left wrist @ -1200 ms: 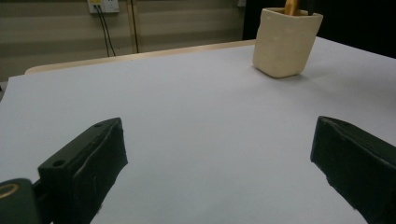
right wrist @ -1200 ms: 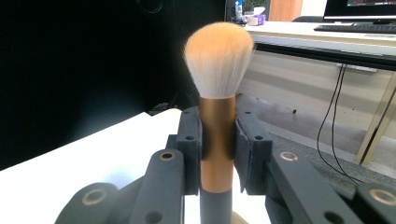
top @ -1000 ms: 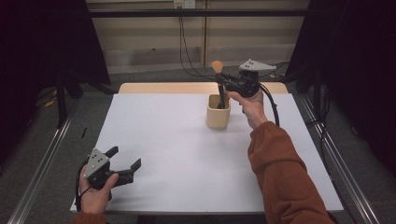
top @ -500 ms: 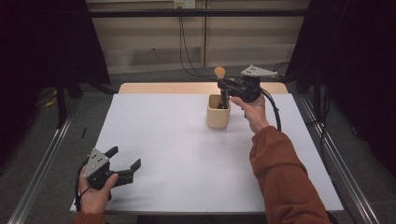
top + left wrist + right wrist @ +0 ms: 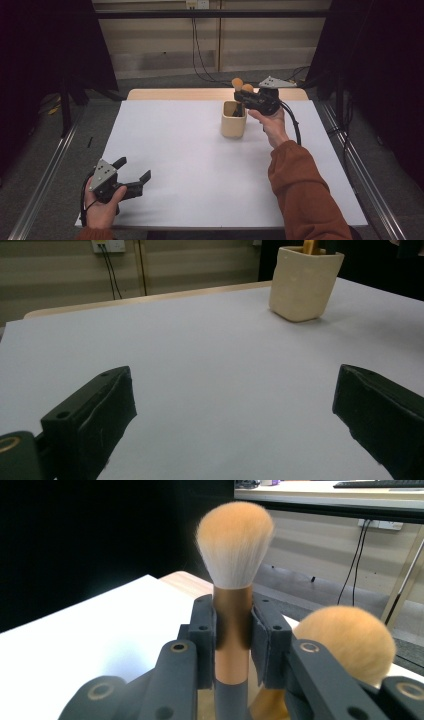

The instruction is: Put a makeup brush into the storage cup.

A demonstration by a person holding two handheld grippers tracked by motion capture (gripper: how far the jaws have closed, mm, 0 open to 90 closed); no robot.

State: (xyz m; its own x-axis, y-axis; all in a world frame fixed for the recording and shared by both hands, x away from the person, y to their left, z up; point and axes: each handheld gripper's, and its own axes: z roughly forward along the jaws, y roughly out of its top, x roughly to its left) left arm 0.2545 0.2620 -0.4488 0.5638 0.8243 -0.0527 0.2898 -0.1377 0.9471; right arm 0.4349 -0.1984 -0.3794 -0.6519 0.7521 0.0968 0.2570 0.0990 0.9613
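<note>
Holding nothing, my left gripper [image 5: 134, 176] rests at the near left corner of the white table [image 5: 190, 150] with its jaws spread wide and only bare tabletop between them. From there the cream, square-sided ceramic cup [image 5: 304, 284] stands well apart, far ahead and off to the right of those jaws.

My right gripper [image 5: 239, 96] hangs just above that cup [image 5: 233, 119], and its jaws are clenched on the copper-coloured ferrule of a round makeup brush with soft orange-tipped bristles [image 5: 234, 545]. The brush stands upright between my pads [image 5: 204, 640], its head above them and its dark handle running down below them toward the cup's mouth. A second fluffy orange-tipped brush [image 5: 346, 642] shows just to the right of the jaws and a little lower; I judge it already stands in the cup, though its handle is mostly hidden.

As I read it, one brush is stowed and this one is partway in: its handle seems to be at or inside the rim, but I cannot tell how deep. What is left is to lower it fully, release, and draw the right gripper clear.
</note>
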